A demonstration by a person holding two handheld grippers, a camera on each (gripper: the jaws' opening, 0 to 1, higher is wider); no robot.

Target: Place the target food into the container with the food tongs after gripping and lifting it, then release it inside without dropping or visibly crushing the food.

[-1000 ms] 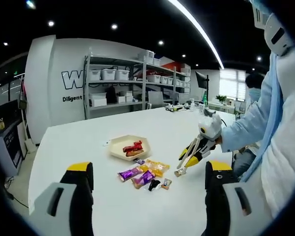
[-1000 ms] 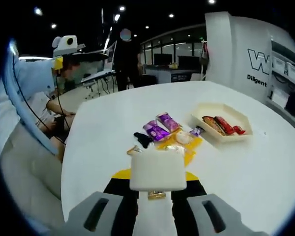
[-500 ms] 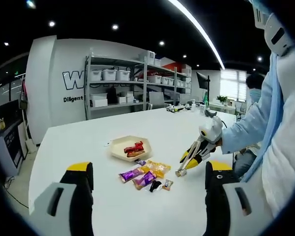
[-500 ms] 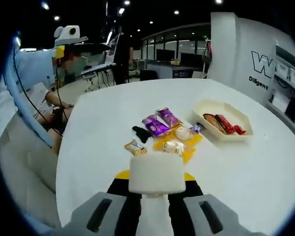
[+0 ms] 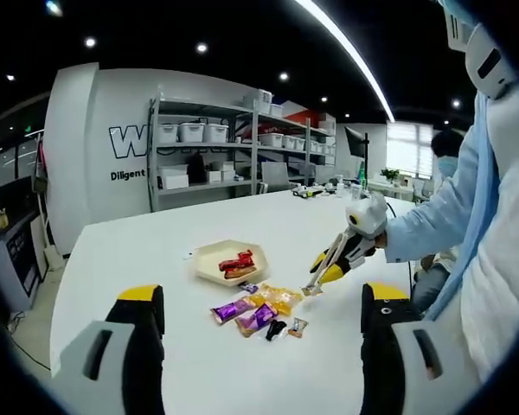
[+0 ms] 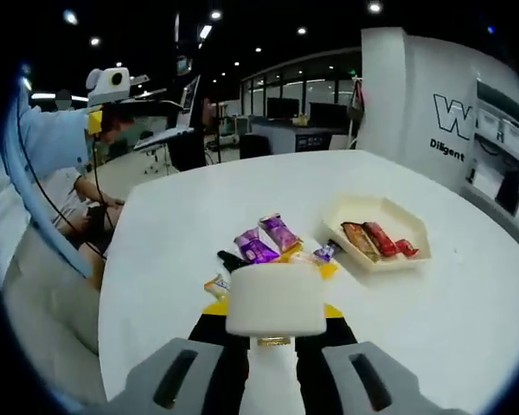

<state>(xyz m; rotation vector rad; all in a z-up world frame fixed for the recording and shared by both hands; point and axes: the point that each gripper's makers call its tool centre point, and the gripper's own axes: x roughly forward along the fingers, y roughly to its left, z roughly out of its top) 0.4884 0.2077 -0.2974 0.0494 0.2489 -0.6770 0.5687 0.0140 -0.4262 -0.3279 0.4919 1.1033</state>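
Note:
A beige hexagonal tray (image 5: 209, 270) on the white table holds red-wrapped bars (image 5: 235, 261). Just in front of it lies a loose heap of snacks: yellow packs (image 5: 278, 296), purple packs (image 5: 228, 308), a black one (image 5: 274, 328) and a small gold one (image 5: 296, 326). My left gripper (image 5: 261, 301) stands open and empty, well back from the heap. My right gripper (image 5: 356, 240) is shut on yellow-and-black food tongs (image 5: 324, 270), whose tips hover at the right edge of the yellow packs. In the right gripper view the tongs' white end (image 6: 272, 301) hides part of the heap, with my right gripper (image 6: 272, 350) under it and the tray (image 6: 344, 213) beyond.
A person's light blue sleeve (image 5: 437, 225) reaches in from the right. Metal shelves with white bins (image 5: 209, 147) stand behind the table. The table's left edge (image 5: 65, 277) drops to the floor. Bare tabletop (image 6: 450, 303) lies around the tray.
The right gripper has lifted the tongs and carried them from beside the gold snack toward the yellow packs, closer to the tray. The left gripper has stayed put.

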